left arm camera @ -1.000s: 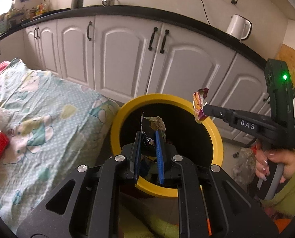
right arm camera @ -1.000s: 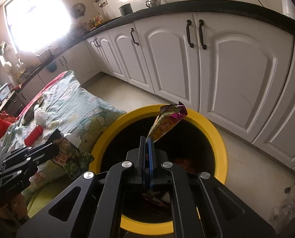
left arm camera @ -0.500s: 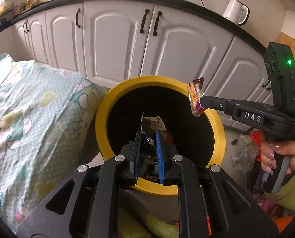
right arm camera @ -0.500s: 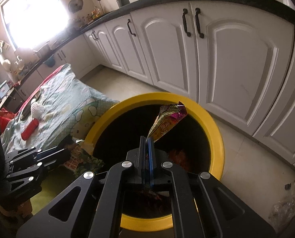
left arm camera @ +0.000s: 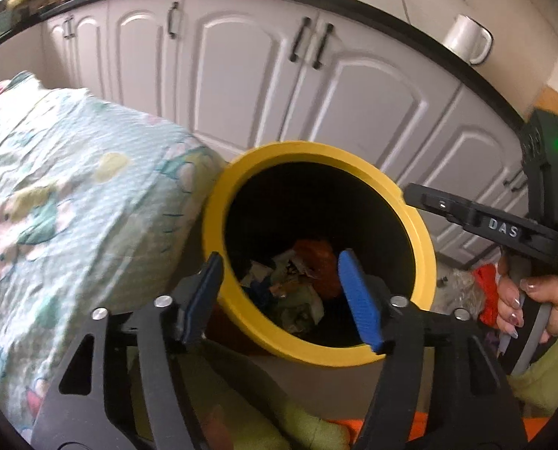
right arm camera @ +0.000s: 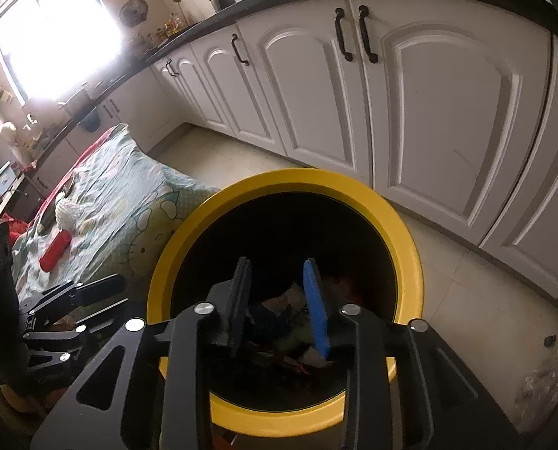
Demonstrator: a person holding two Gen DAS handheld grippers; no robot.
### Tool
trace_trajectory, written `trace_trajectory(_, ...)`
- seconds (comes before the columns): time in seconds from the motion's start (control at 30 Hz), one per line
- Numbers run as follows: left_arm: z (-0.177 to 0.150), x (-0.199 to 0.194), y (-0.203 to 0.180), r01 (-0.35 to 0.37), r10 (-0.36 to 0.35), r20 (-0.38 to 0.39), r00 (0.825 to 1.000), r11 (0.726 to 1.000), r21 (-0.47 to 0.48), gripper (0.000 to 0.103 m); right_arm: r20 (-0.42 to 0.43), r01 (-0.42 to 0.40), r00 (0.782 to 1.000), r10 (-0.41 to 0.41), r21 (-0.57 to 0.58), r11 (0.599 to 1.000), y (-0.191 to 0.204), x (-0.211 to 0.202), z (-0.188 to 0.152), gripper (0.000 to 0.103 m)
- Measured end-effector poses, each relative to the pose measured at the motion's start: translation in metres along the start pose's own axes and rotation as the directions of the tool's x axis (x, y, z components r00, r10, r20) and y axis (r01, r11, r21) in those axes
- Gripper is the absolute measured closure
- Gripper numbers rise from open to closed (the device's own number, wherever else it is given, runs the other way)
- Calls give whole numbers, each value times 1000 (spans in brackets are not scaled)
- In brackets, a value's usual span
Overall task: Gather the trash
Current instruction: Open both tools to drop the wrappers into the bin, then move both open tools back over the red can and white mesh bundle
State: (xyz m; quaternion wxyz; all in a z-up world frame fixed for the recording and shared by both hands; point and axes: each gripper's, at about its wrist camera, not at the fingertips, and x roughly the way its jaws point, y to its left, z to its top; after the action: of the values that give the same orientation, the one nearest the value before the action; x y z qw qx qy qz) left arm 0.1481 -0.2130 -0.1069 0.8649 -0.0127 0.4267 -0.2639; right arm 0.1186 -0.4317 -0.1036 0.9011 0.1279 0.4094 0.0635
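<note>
A yellow-rimmed black bin (left arm camera: 421, 240) stands on the floor beside the bed; it also shows in the right wrist view (right arm camera: 410, 247). Crumpled wrappers (left arm camera: 297, 281) lie at its bottom, also seen in the right wrist view (right arm camera: 290, 300). My left gripper (left arm camera: 279, 266) is open and empty, jaws wide apart over the bin's near rim. My right gripper (right arm camera: 277, 266) is open and empty above the bin's mouth. The right gripper's body (left arm camera: 503, 225) shows at the right of the left wrist view, and the left gripper (right arm camera: 72, 300) at the left of the right wrist view.
A bed with a pale green cartoon sheet (left arm camera: 72, 195) lies left of the bin; a red object (right arm camera: 56, 250) and a white ball (right arm camera: 67, 214) rest on it. White kitchen cabinets (right arm camera: 391, 93) stand behind. A clear plastic bag (right arm camera: 545, 371) lies on the floor at right.
Both grippers opened. The brown wrapper left the left gripper and the purple-yellow wrapper left the right gripper; neither is held now, and wrappers lie in the bin.
</note>
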Motion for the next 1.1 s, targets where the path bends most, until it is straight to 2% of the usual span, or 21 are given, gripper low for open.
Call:
trace_trajectory(0.03, 0, -3, 4, -8, 8, 8, 1000, 1000, -12, 32, 6, 1, 1000, -1, 3, 1000, 0, -1, 1, 67)
trace_trajectory(0.17, 3, -23, 24, -69, 72, 59, 996, 995, -66, 24, 35, 4, 999, -4, 4, 1000, 5, -6, 5, 61)
trace_trajectory(0.23, 3, -34, 33, -101, 108, 89, 990, 992, -81, 15, 47, -9, 999, 9, -10, 1000, 13, -8, 7, 58)
trace_trajectory(0.33, 4, -52, 47, -145, 157, 126, 980, 985, -99, 11, 62, -25, 998, 27, -34, 999, 27, -11, 10, 55)
trace_trajectory(0.53, 6, -80, 79, -225, 249, 174, 953, 963, -150, 11, 72, -68, 995, 76, -103, 992, 63, -15, 19, 54)
trace_trajectory(0.63, 6, -96, 98, -270, 302, 200, 932, 947, -174, 11, 65, -104, 991, 113, -134, 986, 83, -15, 23, 53)
trace_trajectory(0.8, 3, -114, 126, -315, 360, 215, 908, 924, -218, 11, 56, -154, 984, 169, -204, 967, 122, -14, 32, 52)
trace_trajectory(0.93, -1, -122, 154, -330, 387, 195, 901, 905, -270, 11, 28, -204, 975, 218, -260, 944, 153, -8, 39, 50)
trace_trajectory(1.1, -7, -126, 193, -334, 396, 156, 905, 888, -316, 11, -15, -248, 966, 259, -350, 903, 198, 6, 47, 49)
